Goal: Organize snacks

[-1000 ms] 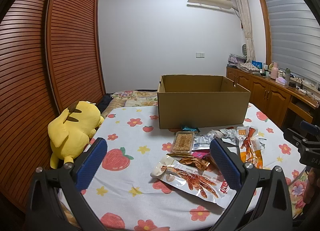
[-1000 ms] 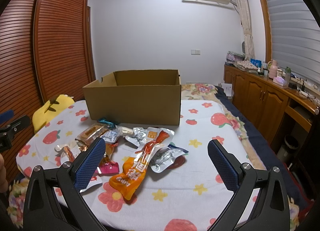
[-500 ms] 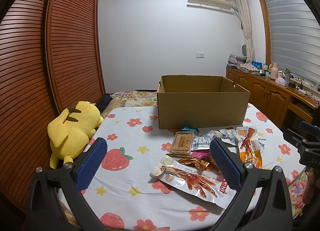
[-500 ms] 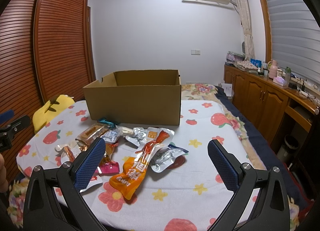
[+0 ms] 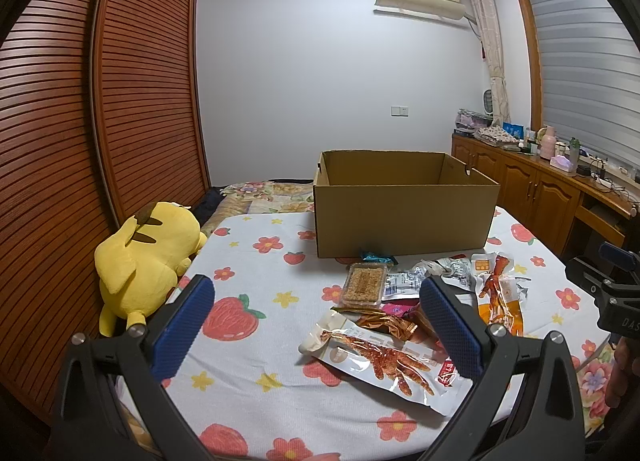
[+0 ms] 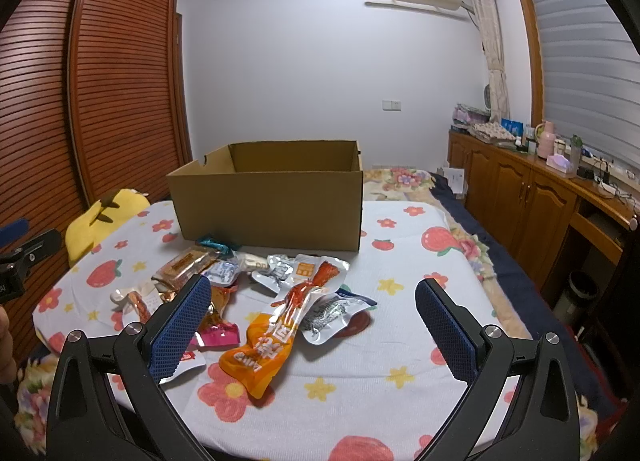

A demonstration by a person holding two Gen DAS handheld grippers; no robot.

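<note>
Cardboard is the landmark: an open, apparently empty cardboard box (image 6: 268,197) stands at the far side of the flower-printed desk (image 6: 400,269), and every snack lies in a loose heap just in front of its near wall. None is in the box yet, so the sorting looks barely begun.

Both tools hover short of the heap, each with jaws spread wide and holding nothing. The right gripper (image 6: 312,325) sits nearest an orange snack pouch (image 6: 272,337), which lies between its blue pads; the pouch's long axis runs roughly from the gripper toward the box, leaning a little right. A silver fish packet (image 6: 332,313) lies beside it and partly under it.

The left gripper (image 5: 316,325) faces a clear chicken-feet packet (image 5: 380,361) lying toward its right pad, long axis slanting across the view. Beyond that, nearer the box, rests a sesame-bar tray (image 5: 365,279); the small wrappers around it are too jumbled to name with confidence.

For the orange pouch, the right side is probably better placed.

A yellow Pikachu plush (image 5: 148,253) sits left of the box.
</note>
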